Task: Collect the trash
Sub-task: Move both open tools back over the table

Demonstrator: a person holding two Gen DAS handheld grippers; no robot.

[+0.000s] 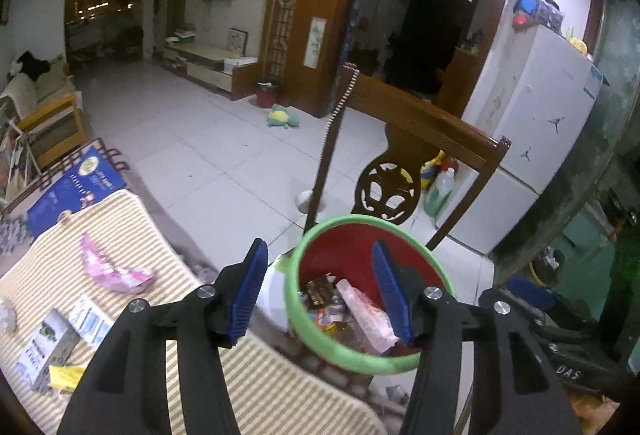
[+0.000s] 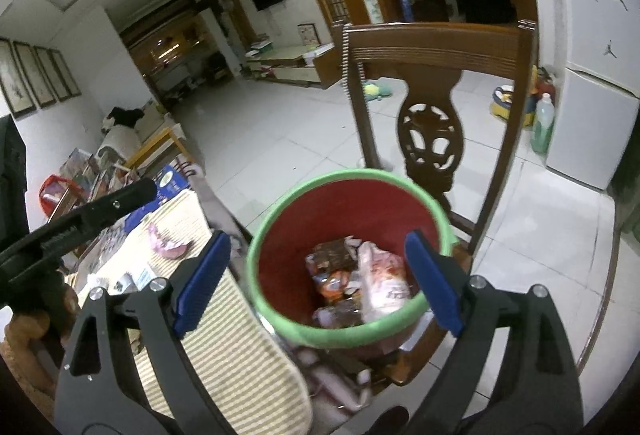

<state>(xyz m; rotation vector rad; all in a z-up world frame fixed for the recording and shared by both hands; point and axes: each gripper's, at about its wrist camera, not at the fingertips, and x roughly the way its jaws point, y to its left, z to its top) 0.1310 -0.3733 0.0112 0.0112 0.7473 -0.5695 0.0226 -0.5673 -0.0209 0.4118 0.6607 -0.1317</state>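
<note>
A red bin with a green rim (image 1: 298,319) (image 2: 256,287) stands on a wooden chair beside the table and holds several wrappers (image 1: 352,311) (image 2: 360,283). My left gripper (image 1: 320,267) is open and empty, hovering over the bin's near left edge. My right gripper (image 2: 320,259) is open and empty, directly above the bin. On the striped cloth (image 1: 256,387) (image 2: 240,351) lie a pink wrapper (image 1: 112,271) (image 2: 168,245), a white-blue packet (image 1: 90,319), a grey box (image 1: 44,347) and a yellow scrap (image 1: 66,375).
A carved wooden chair back (image 1: 420,139) (image 2: 436,75) rises behind the bin. A white fridge (image 1: 532,123) stands at the right, with a green bottle (image 1: 438,191) (image 2: 543,127) at its foot. A blue book (image 1: 76,187) lies at the table's far end. The tiled floor stretches beyond.
</note>
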